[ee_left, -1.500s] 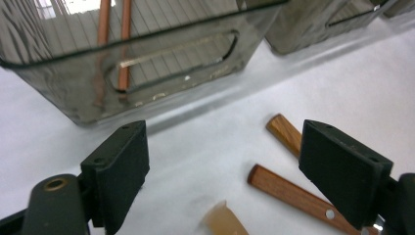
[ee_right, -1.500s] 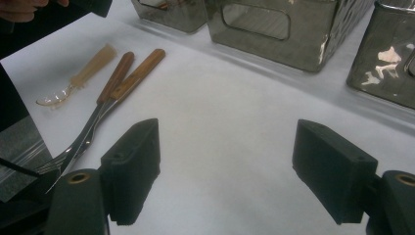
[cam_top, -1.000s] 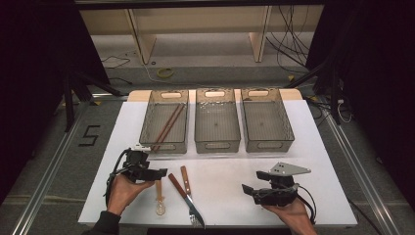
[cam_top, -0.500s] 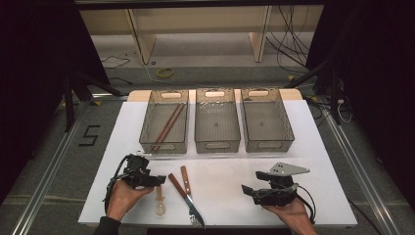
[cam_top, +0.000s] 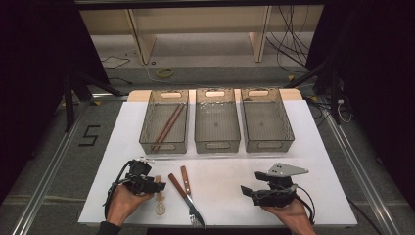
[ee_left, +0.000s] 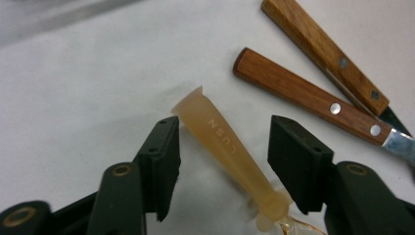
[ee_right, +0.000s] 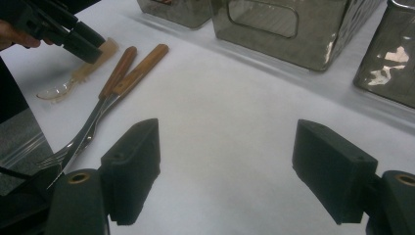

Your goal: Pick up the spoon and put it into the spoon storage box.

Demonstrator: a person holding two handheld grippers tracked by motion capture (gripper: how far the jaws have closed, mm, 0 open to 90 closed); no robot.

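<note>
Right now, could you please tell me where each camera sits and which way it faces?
High view: above the person's side, looking forward and down at the table; both hands show.
Left gripper view: on the left gripper, looking down at the spoon between its jaws.
Right gripper view: on the right gripper, looking low across the table.
All share the spoon.

We count three clear bins (cam_top: pixel 217 120), two chopsticks (cam_top: pixel 166 126) in the leftmost, two wooden-handled utensils (cam_top: pixel 185 188), one translucent spoon (ee_left: pixel 230 156), and two grippers (cam_top: pixel 161 186).
</note>
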